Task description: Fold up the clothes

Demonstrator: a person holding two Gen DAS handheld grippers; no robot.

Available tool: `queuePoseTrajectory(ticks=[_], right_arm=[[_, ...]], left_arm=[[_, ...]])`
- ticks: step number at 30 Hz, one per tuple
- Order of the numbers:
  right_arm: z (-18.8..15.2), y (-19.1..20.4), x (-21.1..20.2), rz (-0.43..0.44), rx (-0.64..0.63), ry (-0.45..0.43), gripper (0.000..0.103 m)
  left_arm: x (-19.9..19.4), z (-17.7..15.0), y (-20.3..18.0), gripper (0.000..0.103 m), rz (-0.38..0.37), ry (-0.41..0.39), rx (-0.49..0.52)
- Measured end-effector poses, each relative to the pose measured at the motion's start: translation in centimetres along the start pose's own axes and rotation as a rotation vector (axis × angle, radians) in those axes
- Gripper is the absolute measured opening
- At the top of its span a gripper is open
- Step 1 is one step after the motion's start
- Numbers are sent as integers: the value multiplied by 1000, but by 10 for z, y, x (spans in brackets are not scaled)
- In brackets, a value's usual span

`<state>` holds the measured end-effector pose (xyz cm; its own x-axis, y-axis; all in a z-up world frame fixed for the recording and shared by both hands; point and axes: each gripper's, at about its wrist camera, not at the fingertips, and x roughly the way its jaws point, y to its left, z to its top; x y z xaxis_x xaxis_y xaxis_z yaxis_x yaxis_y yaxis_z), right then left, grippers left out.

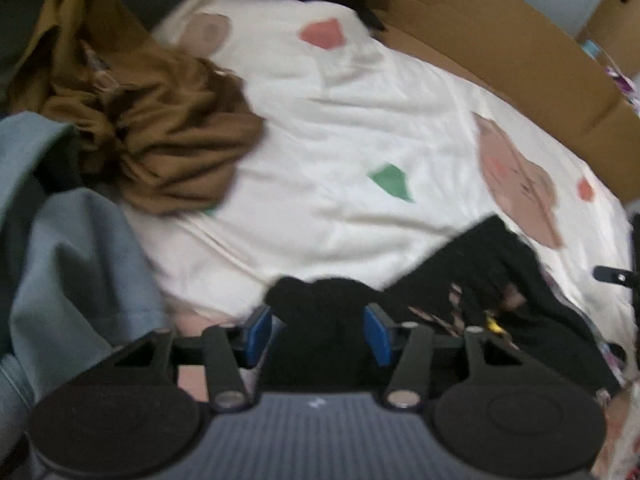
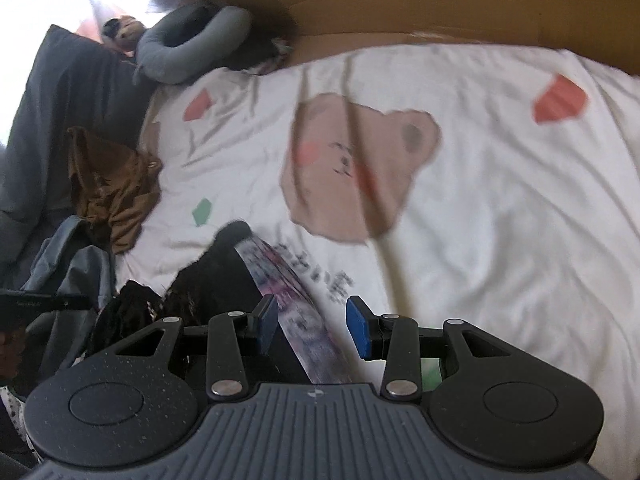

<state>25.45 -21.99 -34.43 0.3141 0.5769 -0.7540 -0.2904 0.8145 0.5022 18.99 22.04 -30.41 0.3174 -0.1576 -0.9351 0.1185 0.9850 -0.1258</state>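
A black garment [image 1: 472,268] with a patterned lining lies bunched at the near edge of a white bedsheet [image 1: 340,128] printed with bears. My left gripper [image 1: 319,330] has its jaws wide apart, and a lump of the black cloth fills the gap between the blue pads [image 1: 260,330]. In the right wrist view the same black garment [image 2: 224,276] shows a patterned edge strip [image 2: 292,312] running between the jaws of my right gripper [image 2: 313,326]. That gripper is open, with the strip against the left pad and bare sheet [image 2: 500,220] showing beside the right pad.
A crumpled brown garment [image 1: 168,148] lies at the left of the bed, next to grey-blue cloth [image 1: 68,260]. A cardboard sheet [image 1: 500,44] borders the far side. A grey neck pillow [image 2: 188,44] and dark bedding [image 2: 60,112] sit at the head end.
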Motion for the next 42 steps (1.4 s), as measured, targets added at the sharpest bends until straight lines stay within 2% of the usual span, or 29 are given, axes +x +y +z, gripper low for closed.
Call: queuePoseTrajectory(ticks=[4,5,7,11,18,22,29,32,39,42], right_arm=[[16,11,23,-2,-45,8,45],[20,14,30,8,-58,9,45],[28,20,44,43,-91,12,52],[40,33,70,59,-127,31,52],[53,48,106,71,-169,51,52],[49,48,120,30,-199,70,52],[33,53,129,24,-253,112,53],[27,61,132,12,-292,119,53],[6,91,135,-26,-507,137,52],[5,90,136,-32,-500,135,57]], left_arm=[[15,3,6,62,41,10,22],[19,2,6,63,37,17,31],[25,1,9,63,38,22,35],[36,0,18,69,47,27,29],[47,0,32,72,29,26,-16],[49,-5,34,72,16,25,-25],[71,-21,41,70,10,116,-32],[73,-26,42,73,18,118,-29],[74,-22,31,74,51,115,57],[76,-20,31,75,47,118,56]])
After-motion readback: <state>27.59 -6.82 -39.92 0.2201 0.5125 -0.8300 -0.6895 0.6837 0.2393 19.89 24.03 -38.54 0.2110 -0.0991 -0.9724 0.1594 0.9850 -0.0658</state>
